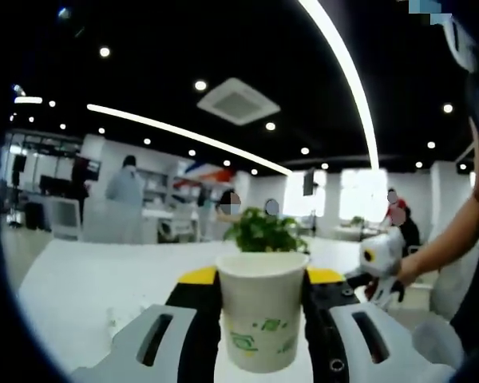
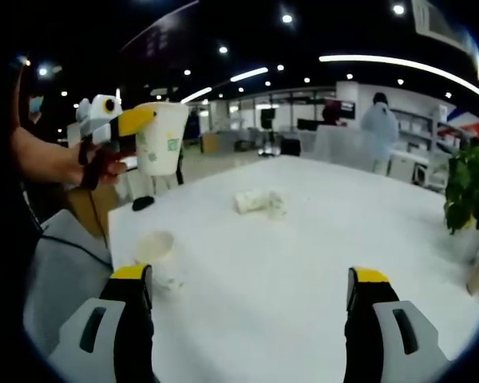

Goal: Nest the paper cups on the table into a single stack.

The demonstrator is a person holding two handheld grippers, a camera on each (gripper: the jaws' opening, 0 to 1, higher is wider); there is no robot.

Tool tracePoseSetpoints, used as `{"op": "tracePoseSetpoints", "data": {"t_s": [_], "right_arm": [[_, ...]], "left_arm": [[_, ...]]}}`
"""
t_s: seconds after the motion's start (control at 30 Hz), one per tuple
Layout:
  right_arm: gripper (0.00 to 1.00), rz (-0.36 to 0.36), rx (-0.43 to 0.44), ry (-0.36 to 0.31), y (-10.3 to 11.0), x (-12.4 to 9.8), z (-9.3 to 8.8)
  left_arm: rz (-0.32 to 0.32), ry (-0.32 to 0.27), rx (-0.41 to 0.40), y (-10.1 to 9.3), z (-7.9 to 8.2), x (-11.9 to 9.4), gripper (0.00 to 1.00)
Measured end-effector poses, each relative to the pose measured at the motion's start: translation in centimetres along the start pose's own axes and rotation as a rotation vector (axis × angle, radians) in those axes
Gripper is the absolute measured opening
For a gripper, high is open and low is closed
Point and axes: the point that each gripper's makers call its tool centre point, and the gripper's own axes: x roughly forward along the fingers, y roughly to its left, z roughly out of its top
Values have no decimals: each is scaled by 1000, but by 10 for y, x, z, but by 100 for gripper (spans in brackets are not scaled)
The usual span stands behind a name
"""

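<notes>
The left hand-held gripper [image 1: 262,319] clamps an upright cup [image 1: 262,311] aloft; the right hand-held gripper [image 2: 251,311], wide, nearer the second cup [image 2: 156,251] at the bench [image 2: 303,239] edge.

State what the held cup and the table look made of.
Cup: likely paper, matte white with green print and a rolled rim, clamped in the left tongs. Table: smooth white top with a slight sheen; laminate or painted board, cannot tell which.

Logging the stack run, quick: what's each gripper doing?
Left gripper: shut on a paper cup, held upright.
Right gripper: open, holding nothing.
</notes>
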Motion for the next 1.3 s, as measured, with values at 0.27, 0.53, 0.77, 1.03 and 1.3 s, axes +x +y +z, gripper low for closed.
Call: {"op": "tracePoseSetpoints", "data": {"t_s": [0.27,0.53,0.77,1.03,1.3], "right_arm": [[100,5,-1,0,2,1,0],[100,10,1,9,4,2,-3],[100,17,-3,10,7,5,-2],[100,23,-9,17,7,6,-1],[100,30,-14,43,11,4,-7]], "left_arm": [[-46,-15,-25,-18,-3,-4,37],[-52,2,-18,-23,-7,-9,38],[-34,7,-27,-18,-16,-14,37],[-28,39,-29,-18,-37,-19,37],[-26,56,-45,-17,-58,-19,38]]}}
